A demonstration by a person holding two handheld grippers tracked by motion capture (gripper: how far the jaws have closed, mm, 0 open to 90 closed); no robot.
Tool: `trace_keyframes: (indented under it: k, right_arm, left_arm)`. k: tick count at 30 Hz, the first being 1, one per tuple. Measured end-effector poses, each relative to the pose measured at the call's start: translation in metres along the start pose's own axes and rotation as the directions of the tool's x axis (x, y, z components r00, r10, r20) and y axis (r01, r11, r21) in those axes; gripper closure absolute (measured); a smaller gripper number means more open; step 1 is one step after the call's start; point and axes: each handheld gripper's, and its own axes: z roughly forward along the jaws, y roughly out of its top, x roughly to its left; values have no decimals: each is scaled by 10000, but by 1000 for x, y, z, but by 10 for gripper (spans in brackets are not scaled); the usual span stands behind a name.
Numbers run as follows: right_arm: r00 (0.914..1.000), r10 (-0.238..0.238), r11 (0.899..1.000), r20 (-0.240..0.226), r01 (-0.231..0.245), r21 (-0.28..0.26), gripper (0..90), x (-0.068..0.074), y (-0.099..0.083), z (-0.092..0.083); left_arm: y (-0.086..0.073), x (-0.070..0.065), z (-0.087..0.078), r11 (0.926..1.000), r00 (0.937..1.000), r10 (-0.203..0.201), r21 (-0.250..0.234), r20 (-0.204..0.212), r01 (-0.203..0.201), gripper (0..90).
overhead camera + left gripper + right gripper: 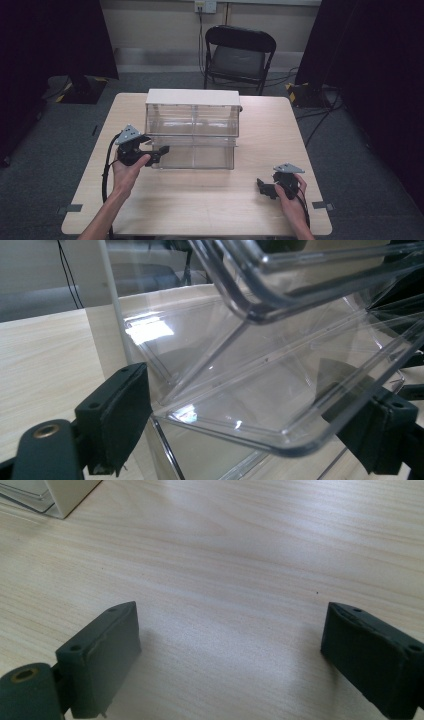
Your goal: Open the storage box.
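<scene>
Left claw (161, 151): jaws standing wide apart, straddling the lower front drawer edge of the clear plastic drawer cabinet with a white top (192, 129), gripping nothing. Right claw (263, 187): gaping wide, holding nothing, hovering over the pale wooden bench (210, 200). Cabinet sitting mid-bench; black folding chair (239, 55) standing beyond.
</scene>
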Motion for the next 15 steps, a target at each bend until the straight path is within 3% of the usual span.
trace_keyframes:
  k: [7,15]
  right_arm:
    - [10000,6,10000,4,-6,5,80,0,0,0]
    - [10000,1,10000,0,-1,1,80,0,0,0]
  left_arm:
    - [8,1,0,10000,9999,-13,-1,131,13,121]
    - [7,1,-4,9991,9992,-317,-279,225,323,134]
